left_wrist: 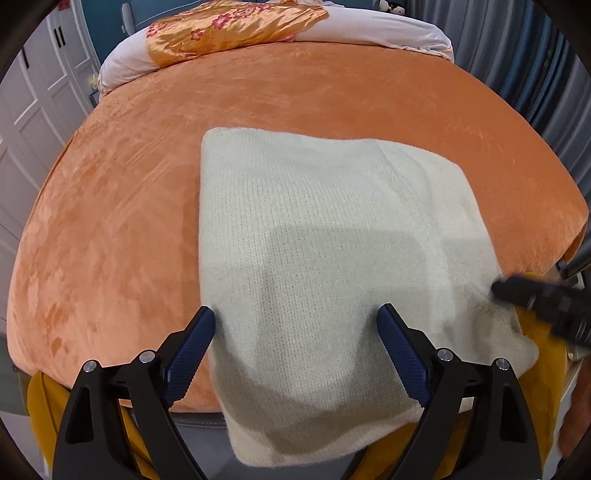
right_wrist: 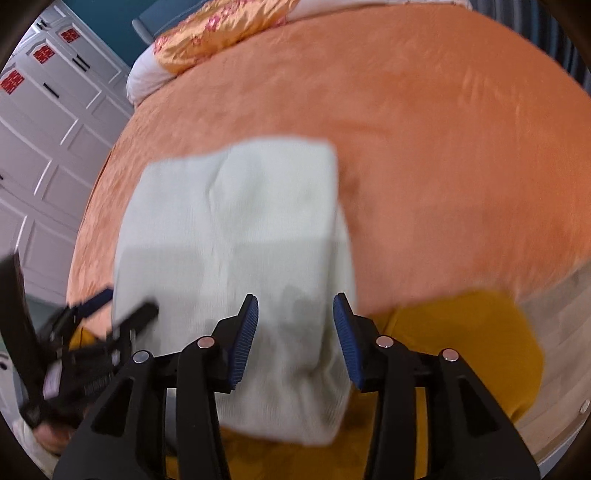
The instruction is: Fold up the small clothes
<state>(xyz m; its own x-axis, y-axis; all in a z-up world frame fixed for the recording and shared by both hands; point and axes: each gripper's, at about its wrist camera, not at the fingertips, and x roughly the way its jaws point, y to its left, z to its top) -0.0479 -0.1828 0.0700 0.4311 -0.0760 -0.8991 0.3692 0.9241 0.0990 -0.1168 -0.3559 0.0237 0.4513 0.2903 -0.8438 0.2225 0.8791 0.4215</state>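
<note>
Hovering over the near edge of the bed, your left gripper (left_wrist: 297, 317) has its jaws spread wide with nothing between them; the blue pads (left_wrist: 188, 356) sit either side of the near part of the white knit garment (left_wrist: 314, 236), above it, contact unclear. Your right gripper (right_wrist: 295, 306) is also open, less wide, holding nothing, its blue pads (right_wrist: 245, 336) framing the garment's near right corner where the fabric bunches into small wrinkles. The right wrist view is motion-blurred, so fine contact can't be read there.

In the left wrist view your right gripper (left_wrist: 543, 299) shows as a dark blurred shape at the garment's right edge. In the right wrist view your left gripper (right_wrist: 110, 314) appears at the garment's left edge, blurred.

The garment (right_wrist: 236, 236) lies folded into a rough rectangle on the orange bedspread (left_wrist: 129, 192), its near end hanging over the bed edge, with a visible fold line running along its right side. Below the bed edge a mustard-yellow cloth (right_wrist: 461, 332) shows. At the far end of the bed lies a white pillow (left_wrist: 388, 33) with an orange floral satin cloth (left_wrist: 229, 29) on it. White panelled wardrobe doors (right_wrist: 48, 129) stand to the left; grey-blue curtains (left_wrist: 517, 55) to the right.
</note>
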